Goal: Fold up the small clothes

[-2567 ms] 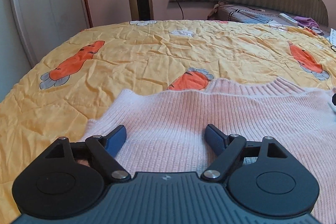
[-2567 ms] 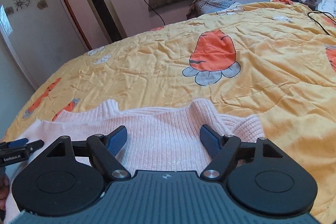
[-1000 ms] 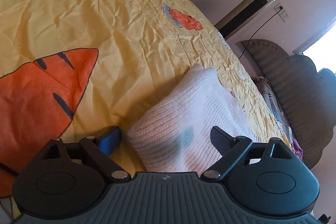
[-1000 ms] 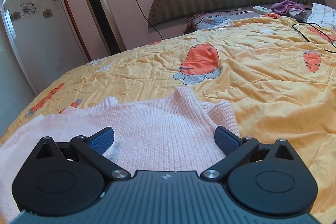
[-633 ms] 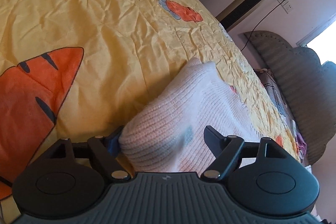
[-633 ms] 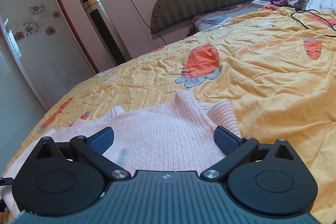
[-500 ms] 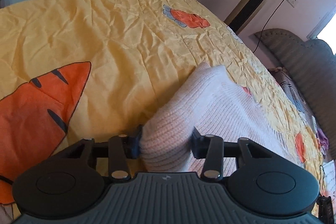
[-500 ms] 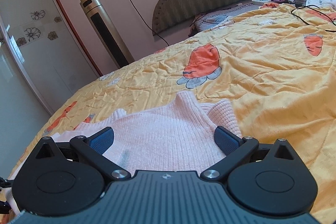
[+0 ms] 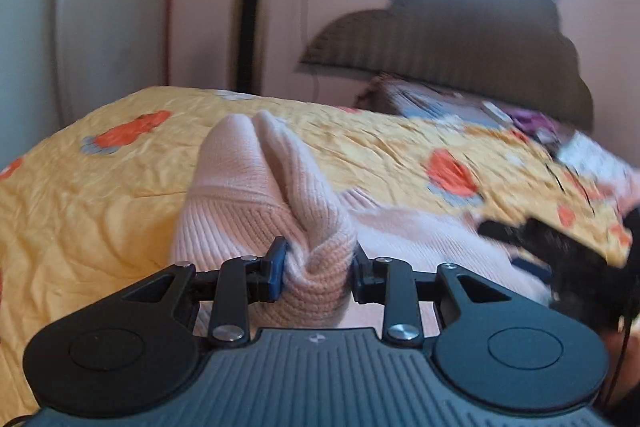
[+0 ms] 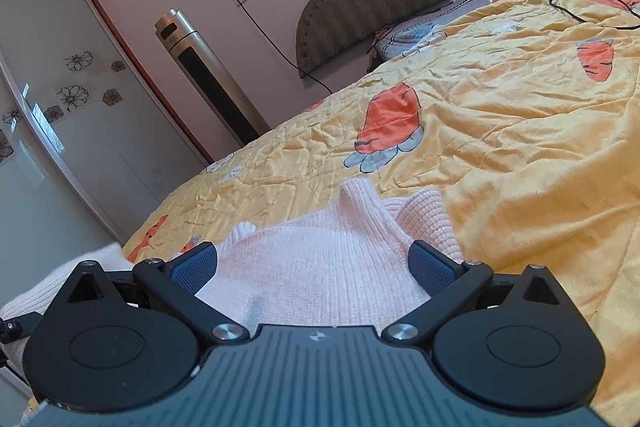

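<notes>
Left tool (image 9: 318, 267) pinching the ribbed hem of the pink knit sweater (image 9: 256, 187), its jaws having just closed on it; pads (image 9: 277, 269) press the bunched fabric from both sides, edge lifted off the yellow carrot-print quilt (image 9: 100, 207). Tool angled slightly downward (frame motion-blurred). Right tool (image 10: 314, 265) spread wide, low over the sweater's shoulder, nothing between its pads (image 10: 194, 265), view rolled sideways. Rest of the sweater lies flat on the bed. No legible writing; only a small logo on each tool body.
</notes>
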{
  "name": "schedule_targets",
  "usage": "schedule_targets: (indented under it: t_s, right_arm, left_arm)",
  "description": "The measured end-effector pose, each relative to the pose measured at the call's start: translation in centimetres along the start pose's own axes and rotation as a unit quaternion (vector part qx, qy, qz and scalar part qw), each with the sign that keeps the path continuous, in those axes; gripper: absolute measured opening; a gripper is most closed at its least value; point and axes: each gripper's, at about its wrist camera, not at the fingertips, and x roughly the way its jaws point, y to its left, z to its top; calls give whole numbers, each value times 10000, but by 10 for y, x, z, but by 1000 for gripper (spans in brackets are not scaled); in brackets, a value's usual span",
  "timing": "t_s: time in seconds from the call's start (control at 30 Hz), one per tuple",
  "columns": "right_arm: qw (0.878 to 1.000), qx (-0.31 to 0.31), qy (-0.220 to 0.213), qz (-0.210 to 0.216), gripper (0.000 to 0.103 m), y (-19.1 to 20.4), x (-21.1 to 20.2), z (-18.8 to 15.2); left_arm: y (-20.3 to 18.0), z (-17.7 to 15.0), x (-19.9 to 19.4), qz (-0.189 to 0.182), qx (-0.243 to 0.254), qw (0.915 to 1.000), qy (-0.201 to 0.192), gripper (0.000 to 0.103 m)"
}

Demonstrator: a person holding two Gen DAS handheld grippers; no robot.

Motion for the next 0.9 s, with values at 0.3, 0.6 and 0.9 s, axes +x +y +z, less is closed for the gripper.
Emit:
schedule_targets:
  t_s: [0.3, 0.6, 0.9]
  right_arm:
    - [9999, 30, 63, 84, 100, -2, -1, 0]
    - [9838, 800, 1290, 956, 102, 24, 13, 35]
    - [9435, 841, 2915, 1335, 100, 78, 109, 35]
  left_arm:
    - [-32, -40, -5, -462, 1012, 9938, 73, 28]
    - [-26, -42, -8, -619, 813, 9948, 55, 28]
    - [-13, -40, -7, -904, 523, 9945, 60, 28]
